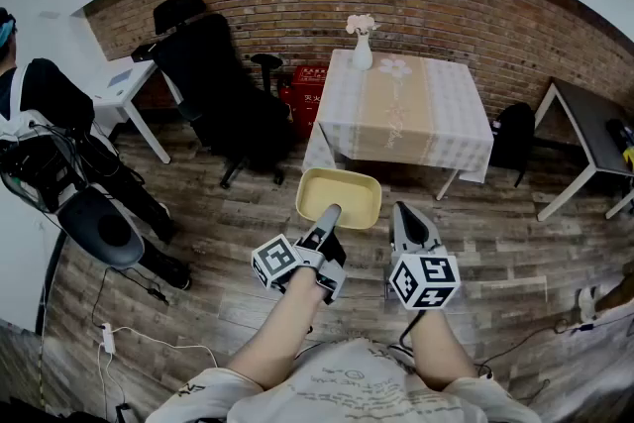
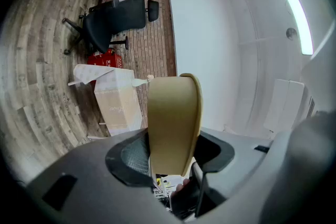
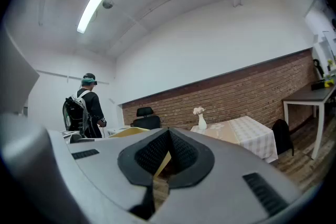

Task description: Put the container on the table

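Brick wall (image 1: 436, 5) runs behind a cloth-covered surface (image 1: 396, 114) that carries a white vase (image 1: 363, 50) with pale flowers at its far edge. The yellow container (image 1: 340, 196) is not on it. It hangs over the wooden floor (image 1: 218, 263), just short of the surface's near edge.

The left tool (image 1: 330, 211) is clamped on the container's near rim. Its own view has the container's wall standing on edge between the two dark pads, which press on it from both sides. The right tool (image 1: 404, 213) sits just right of the container with its jaws together and nothing gripped. Its own view shows the pads meeting at the tips, with only a sliver of yellow visible through the slit below.

The head view alone takes in a black office chair (image 1: 218, 84), a red crate (image 1: 307, 94) beside the surface, a white desk (image 1: 124, 79) and a dark side table (image 1: 589, 124). The right tool's view adds white upper walls, a ceiling light (image 3: 94, 5), and a standing person (image 3: 86, 107) wearing a backpack.
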Demonstrator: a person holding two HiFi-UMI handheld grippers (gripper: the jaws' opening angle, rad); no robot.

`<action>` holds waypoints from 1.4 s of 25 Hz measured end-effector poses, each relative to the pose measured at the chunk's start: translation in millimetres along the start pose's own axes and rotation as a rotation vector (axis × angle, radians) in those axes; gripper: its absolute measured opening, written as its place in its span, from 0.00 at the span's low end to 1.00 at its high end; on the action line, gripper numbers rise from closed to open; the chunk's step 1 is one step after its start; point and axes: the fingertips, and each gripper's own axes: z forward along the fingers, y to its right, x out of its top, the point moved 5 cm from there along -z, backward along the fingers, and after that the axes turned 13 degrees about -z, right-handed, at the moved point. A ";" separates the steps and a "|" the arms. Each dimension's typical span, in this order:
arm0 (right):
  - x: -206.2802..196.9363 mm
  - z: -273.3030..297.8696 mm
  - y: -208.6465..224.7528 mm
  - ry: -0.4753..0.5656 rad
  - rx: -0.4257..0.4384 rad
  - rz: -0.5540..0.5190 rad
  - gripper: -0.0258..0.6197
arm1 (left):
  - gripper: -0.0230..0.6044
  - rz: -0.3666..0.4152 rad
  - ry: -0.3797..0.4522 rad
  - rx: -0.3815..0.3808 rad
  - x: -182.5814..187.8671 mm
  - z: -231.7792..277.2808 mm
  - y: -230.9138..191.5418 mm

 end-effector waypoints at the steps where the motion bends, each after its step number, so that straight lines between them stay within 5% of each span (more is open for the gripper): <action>1: -1.5 -0.7 -1.9 -0.003 0.003 -0.002 0.04 | 0.40 -0.003 0.000 0.002 0.2 -2.6 -1.6; 24: -15.9 -32.6 -48.8 -0.042 -0.007 -0.012 0.04 | 0.40 -0.036 -0.003 0.016 -5.6 -60.5 -8.2; 35: -16.8 -0.4 -43.5 -0.026 0.022 -0.012 0.04 | 0.40 -0.026 0.028 0.008 16.6 -40.3 -11.7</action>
